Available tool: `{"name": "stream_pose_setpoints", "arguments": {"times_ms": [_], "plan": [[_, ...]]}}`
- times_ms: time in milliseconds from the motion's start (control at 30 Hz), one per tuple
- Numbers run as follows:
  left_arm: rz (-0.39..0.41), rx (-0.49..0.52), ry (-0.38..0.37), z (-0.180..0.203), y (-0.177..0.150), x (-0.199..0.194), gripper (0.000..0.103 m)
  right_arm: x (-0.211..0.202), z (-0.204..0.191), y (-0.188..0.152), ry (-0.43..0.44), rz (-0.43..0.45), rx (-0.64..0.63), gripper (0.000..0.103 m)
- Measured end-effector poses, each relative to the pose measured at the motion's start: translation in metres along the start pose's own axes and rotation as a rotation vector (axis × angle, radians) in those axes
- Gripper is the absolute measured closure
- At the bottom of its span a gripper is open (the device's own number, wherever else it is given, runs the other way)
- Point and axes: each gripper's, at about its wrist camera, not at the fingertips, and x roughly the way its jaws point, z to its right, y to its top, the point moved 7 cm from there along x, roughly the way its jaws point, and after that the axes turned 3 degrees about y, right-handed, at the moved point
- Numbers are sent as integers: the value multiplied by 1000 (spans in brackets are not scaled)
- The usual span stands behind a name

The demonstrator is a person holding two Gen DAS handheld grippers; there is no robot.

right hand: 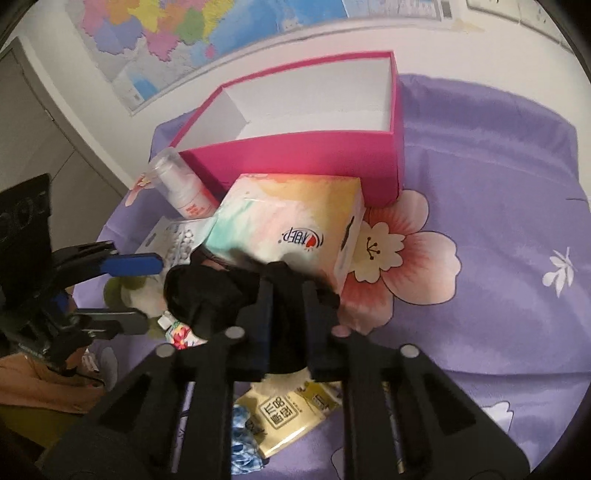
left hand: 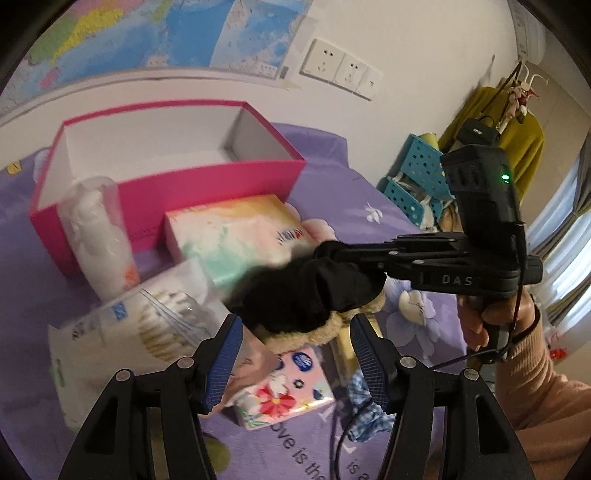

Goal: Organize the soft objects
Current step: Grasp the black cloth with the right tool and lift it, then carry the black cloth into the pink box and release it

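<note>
The work surface is a bed covered in a purple floral-print sheet (right hand: 498, 221), set against a white wall that carries a large coloured map (left hand: 147, 29) and a row of white wall sockets (left hand: 343, 68). The landmark is an open pink cardboard box with a white interior (left hand: 207, 181), standing on the sheet close to the wall; no items show inside it.

Directly in front of the box lies a pastel-printed soft tissue pack (right hand: 291, 229), touching or nearly touching the box front. At the box's left front corner stands a clear-capped white bottle (left hand: 98, 236). Nearer than the bottle lies a clear plastic bag of cotton swabs (left hand: 147, 325). Further forward lie a small floral pocket-tissue pack (left hand: 284, 398), a yellow printed packet (right hand: 291, 413) and a blue-and-white checked cloth (left hand: 364, 402).

To the right of the box the sheet is open and uncluttered. Beyond the bed edge on that side stand turquoise perforated plastic baskets (left hand: 413, 184) and a hanging mustard-yellow garment (left hand: 517, 140).

The right gripper (right hand: 286, 284) points steeply down in front of the box, its jaws narrow and clamped on a black soft fabric item with a tan fleece lining (left hand: 306, 295). A hand (left hand: 480, 325) in a pink sleeve holds its grip. The left gripper (left hand: 295, 332) stands about half open beside the item, blue pads (left hand: 229, 354) flanking it; contact cannot be determined.
</note>
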Motion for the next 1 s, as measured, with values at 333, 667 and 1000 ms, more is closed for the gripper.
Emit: {"name": "stream_pose_setpoints", "arguments": {"times_ms": [333,667,1000], "plan": [[-88,-24,-66,15,-17,22,41,-15,-23,-26,47,61,-64,94],[-133,-82,-36,4,-23,43,67,-1,-22,-20,4,38,-95,81],[-13,-10,-27,17,-1,3,79,-29,-43,-4,46,129,-139,96]]}}
